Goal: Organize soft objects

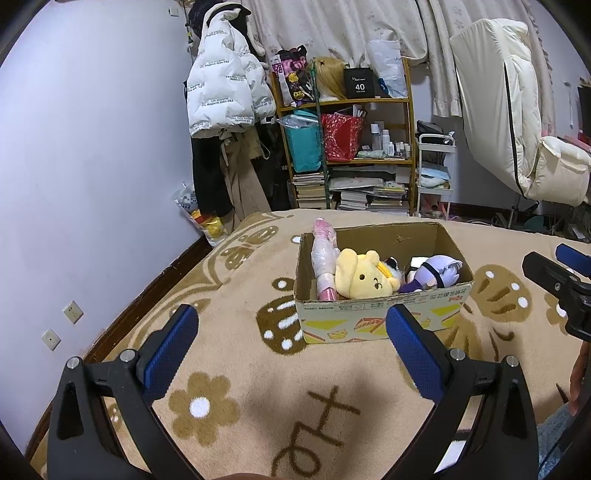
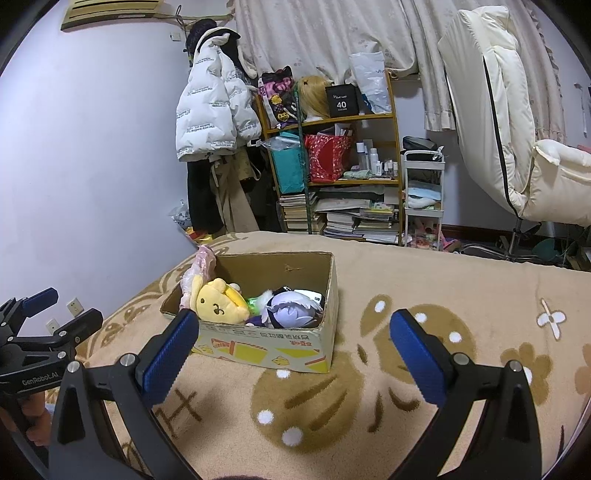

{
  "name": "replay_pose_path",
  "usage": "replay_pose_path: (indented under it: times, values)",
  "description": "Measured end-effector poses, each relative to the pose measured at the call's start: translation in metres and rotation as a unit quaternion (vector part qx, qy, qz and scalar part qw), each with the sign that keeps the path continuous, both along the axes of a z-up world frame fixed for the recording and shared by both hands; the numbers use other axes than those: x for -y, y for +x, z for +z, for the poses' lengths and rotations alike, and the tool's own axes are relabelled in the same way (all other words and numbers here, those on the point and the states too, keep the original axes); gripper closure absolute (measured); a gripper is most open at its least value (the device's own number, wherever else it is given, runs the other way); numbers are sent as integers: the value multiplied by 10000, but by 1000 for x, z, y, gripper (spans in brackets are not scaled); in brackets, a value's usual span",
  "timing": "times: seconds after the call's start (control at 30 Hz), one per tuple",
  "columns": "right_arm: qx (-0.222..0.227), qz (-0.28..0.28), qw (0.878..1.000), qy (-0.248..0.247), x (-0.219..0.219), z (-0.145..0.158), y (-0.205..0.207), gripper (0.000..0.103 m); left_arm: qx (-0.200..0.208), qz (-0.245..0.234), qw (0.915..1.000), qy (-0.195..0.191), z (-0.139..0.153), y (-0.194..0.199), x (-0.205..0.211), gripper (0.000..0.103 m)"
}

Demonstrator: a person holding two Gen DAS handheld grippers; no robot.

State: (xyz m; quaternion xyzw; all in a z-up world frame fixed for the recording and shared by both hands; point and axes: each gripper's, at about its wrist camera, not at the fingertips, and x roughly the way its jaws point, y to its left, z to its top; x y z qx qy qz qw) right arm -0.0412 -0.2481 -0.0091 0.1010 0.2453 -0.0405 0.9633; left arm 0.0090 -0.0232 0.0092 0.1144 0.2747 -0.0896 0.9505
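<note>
On the bed blanket [image 1: 240,406], cardboard box [image 1: 380,317] holds yellow plush [image 1: 364,275] facing up, purple plush [image 1: 436,275] beside it, pink wrapped doll [image 1: 323,258] leaning lengthwise against the far corner; left tongs [image 1: 291,343] and right tongs [image 2: 293,349] both spread wide, empty

Pale lilac walls [image 1: 92,129] enclose the room, with cream patterned curtains [image 1: 351,26] hung across the back. A wooden shelf unit [image 1: 347,147] holds bags, bottles and stacked books beside a white puffer jacket [image 1: 225,85]. A cream padded chair [image 1: 517,122] stands right, behind the tan flowered blanket [image 1: 258,387]
</note>
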Motion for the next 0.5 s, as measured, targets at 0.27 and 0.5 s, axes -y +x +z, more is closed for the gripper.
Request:
replay_pose_path:
  times: [0.27, 0.5]
  values:
    - [-15, -7, 10000, 1, 1, 0, 0, 0, 1, -7, 10000, 3, 0, 0, 1, 2]
    - [-24, -11, 10000, 4, 1, -1, -1, 0, -20, -8, 10000, -22, -1, 0, 2, 2]
